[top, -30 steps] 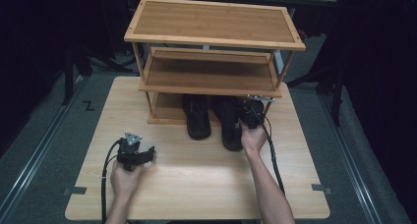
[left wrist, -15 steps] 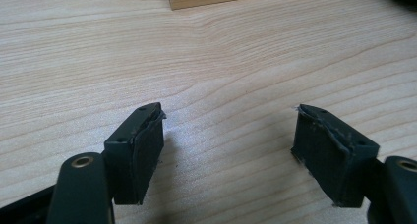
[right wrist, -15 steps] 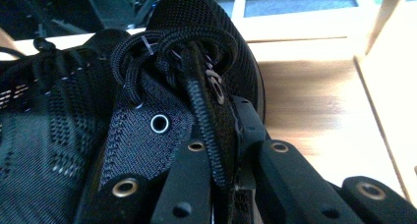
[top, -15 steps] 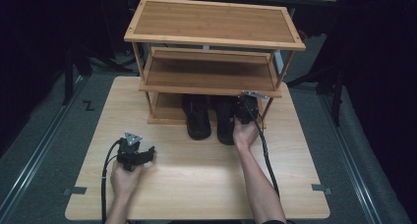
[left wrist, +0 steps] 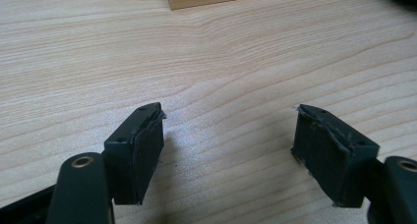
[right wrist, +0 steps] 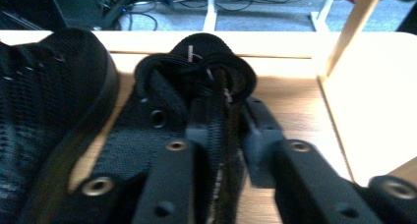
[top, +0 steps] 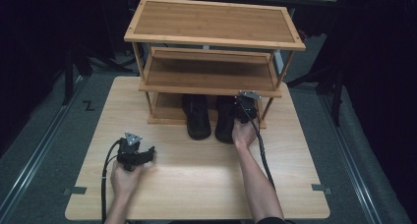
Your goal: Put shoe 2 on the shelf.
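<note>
Black mesh lace-up shoe, right of a pair (top: 227, 121): stands on the bottom shelf of the three-tier bamboo shoe rack (top: 211, 81), toe pointing into the rack, heel end jutting out over the shelf's front edge toward the person. Its mate, the second black mesh shoe (top: 196, 117), sits just beside it on the left, in the same attitude, also partly overhanging.

Progress, as judged: both shoes are on the lowest tier, so placement looks nearly complete; what seems left is letting go of the right shoe, perhaps nudging both fully onto the shelf, and drawing the hand back. The middle and top shelves are bare.

Right claw (right wrist: 222, 130): straddles the collar and laces of the right shoe. Its jaws have just been opening, with the shoe's edge between them; the pads stand close on either side, and the grip appears to be loosening rather than pinching. In the high view the right claw (top: 244, 107) is tucked under the middle shelf's front edge, the right forearm stretched forward across the light wooden tabletop (top: 196, 184).

Left claw (left wrist: 228, 145): jaws spread wide, nothing between them, lying low over bare tabletop. In the high view it sits near the front left, hand on it, well apart from the rack.
</note>
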Motion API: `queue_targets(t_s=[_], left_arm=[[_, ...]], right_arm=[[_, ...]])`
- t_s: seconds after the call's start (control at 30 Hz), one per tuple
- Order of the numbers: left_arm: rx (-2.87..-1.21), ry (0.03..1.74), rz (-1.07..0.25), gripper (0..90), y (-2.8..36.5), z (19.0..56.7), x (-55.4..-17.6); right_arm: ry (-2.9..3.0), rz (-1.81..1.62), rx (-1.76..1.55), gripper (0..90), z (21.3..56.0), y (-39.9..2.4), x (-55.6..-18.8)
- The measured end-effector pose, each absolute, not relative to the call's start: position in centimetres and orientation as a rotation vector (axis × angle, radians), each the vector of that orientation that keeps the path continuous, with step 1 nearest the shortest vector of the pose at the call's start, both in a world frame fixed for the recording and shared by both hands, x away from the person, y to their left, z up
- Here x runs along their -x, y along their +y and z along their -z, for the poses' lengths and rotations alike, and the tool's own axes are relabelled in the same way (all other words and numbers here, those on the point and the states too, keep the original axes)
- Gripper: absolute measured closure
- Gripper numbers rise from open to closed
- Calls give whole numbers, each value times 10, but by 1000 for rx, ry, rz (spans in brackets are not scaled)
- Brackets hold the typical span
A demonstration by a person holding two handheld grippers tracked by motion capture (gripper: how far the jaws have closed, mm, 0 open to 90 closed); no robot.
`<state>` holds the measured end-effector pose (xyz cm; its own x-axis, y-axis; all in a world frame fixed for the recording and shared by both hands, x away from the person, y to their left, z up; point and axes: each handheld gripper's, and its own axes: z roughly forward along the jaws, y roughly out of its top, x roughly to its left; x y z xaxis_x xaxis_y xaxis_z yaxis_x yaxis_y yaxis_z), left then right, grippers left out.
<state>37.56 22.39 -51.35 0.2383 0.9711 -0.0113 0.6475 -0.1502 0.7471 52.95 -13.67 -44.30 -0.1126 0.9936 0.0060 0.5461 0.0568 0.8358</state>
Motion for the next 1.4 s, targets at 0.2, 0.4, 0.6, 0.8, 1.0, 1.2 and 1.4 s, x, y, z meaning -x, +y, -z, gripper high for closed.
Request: queue_targets(t_s=[0.2, 0.4, 0.6, 0.8, 1.0, 1.2, 1.4], left_arm=[[-1881, 1481, -655, 282, 224, 513, -376], [-1865, 1480, -633, 415, 222, 510, -374], [-1869, 1436, -631, 462, 211, 501, -377], [-1883, 1331, -647, 568, 196, 487, -388], [-1883, 1349, -584, 508, 184, 477, -405], [-1880, 1356, -559, 539, 173, 471, -431], [-1893, 1365, -544, 557, 162, 467, -451]], right_arm=[[1748, -928, -1555, 548, 441, -148, -529], [1799, -1048, -1511, 486, 436, -161, -518], [1821, -1135, -1450, 458, 430, -172, -506], [1850, -1188, -1416, 454, 422, -186, -495], [1851, -1179, -1419, 551, 423, -200, -484], [1865, -1165, -1433, 723, 433, -212, -481], [1926, -1095, -1473, 779, 449, -213, -487]])
